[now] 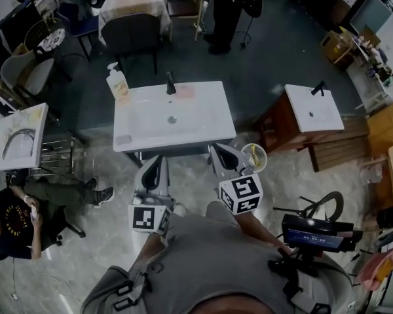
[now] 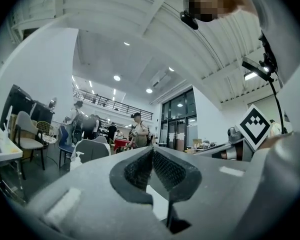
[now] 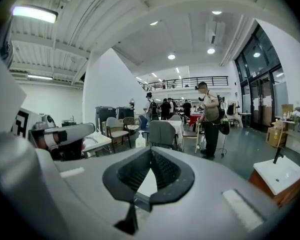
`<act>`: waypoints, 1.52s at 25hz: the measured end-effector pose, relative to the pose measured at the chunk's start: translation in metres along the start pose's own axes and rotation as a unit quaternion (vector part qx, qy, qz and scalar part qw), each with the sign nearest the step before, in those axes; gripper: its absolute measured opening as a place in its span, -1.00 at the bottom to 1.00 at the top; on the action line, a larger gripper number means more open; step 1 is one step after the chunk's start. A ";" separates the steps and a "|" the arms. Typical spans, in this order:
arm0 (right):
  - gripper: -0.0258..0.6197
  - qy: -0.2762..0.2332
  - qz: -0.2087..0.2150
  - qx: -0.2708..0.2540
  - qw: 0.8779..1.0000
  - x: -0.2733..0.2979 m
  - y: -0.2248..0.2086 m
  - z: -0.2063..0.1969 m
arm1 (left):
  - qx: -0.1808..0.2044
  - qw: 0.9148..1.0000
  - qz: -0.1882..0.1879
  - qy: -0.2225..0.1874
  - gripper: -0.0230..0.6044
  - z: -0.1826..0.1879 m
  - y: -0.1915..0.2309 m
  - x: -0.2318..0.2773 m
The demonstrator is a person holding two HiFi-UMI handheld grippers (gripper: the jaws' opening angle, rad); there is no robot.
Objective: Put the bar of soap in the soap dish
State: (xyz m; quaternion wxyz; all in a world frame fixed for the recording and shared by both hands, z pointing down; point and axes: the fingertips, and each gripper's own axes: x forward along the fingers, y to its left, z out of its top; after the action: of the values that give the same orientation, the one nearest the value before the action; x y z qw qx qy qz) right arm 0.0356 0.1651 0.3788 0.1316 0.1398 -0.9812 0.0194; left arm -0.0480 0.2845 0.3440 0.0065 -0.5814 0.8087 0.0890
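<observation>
Two grippers hang just before the white sink. The left gripper has its jaws together, empty. The pinkish bar of soap lies on the back ledge, right of the faucet. The right gripper is likewise closed on nothing.

The head view is dim and a little grainy, darkest at its corners. Both gripper views bend strongly toward black round edges; a ceiling lamp glares at ten o'clock.
</observation>
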 end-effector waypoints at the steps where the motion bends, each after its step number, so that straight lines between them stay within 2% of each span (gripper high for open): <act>1: -0.91 0.008 -0.004 -0.002 1.000 0.002 0.001 -0.003 | -0.007 1.000 -0.009 -0.003 -0.93 -0.001 0.002 0.002; 6: -0.91 0.027 -0.029 -0.005 0.999 0.002 -0.007 -0.005 | -0.021 0.999 -0.039 -0.004 -0.93 -0.003 -0.001 0.012; 11: -0.91 0.025 -0.036 -0.007 0.999 0.012 -0.010 0.005 | -0.023 0.999 -0.044 -0.012 -0.93 0.002 0.005 0.016; 18: -0.91 0.016 -0.001 -0.015 1.000 0.050 -0.006 0.008 | -0.016 1.000 0.002 -0.016 -0.93 -0.005 0.037 0.021; 25: -0.91 0.019 0.047 -0.007 0.999 0.115 -0.022 0.003 | 0.003 0.998 0.055 -0.008 -0.93 -0.016 0.074 0.054; 30: -0.91 0.012 0.071 0.003 0.997 0.165 -0.057 0.005 | -0.004 0.997 0.080 -0.004 -0.93 -0.031 0.088 0.099; 33: -0.91 0.011 0.081 0.004 0.997 0.194 -0.080 0.012 | -0.003 0.997 0.076 -0.009 -0.93 -0.034 0.094 0.135; 38: -0.91 0.006 0.096 0.012 0.995 0.234 -0.125 0.034 | 0.001 0.997 0.080 0.006 -0.94 -0.032 0.104 0.199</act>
State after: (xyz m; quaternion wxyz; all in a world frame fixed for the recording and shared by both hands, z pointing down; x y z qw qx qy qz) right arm -0.1546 -0.0199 0.4077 0.1337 0.0460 -0.9889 0.0450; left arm -0.2077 0.1253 0.3670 -0.0049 -0.5149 0.8530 0.0843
